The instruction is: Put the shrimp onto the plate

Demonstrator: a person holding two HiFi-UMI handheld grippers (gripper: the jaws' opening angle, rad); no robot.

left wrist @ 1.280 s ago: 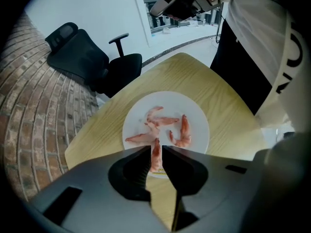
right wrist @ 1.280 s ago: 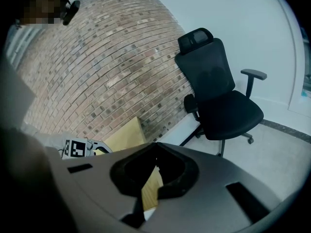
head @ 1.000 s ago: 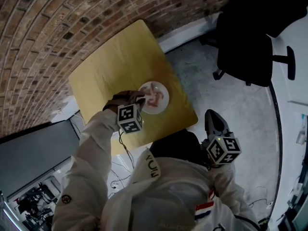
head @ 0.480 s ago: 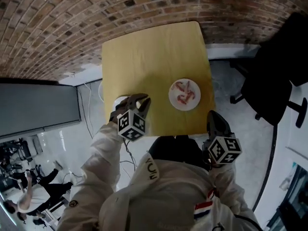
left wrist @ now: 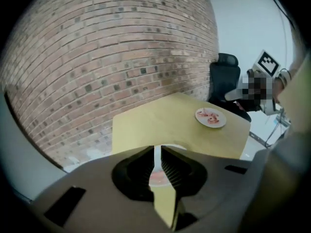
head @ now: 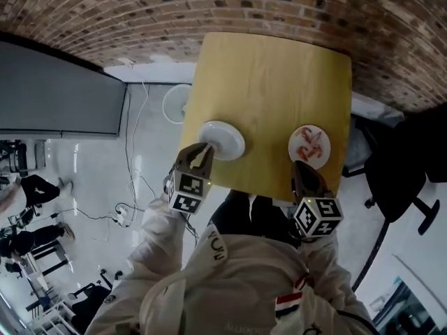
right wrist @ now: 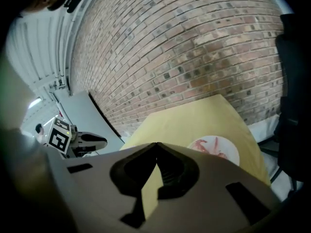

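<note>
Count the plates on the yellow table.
2. A white plate lies at the table's front left, its rim between the left gripper's jaws. A second plate, holding the shrimp, lies front right by the right gripper. None seems hidden.

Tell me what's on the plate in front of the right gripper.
Red-pink shrimp lie on the white plate; their number is too small to tell, and the plate's middle beneath them is covered.

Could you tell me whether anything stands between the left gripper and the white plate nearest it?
Nothing visible does: the left gripper, jaws nearly shut on what looks like a shrimp, is at the near edge of the white plate.
</note>
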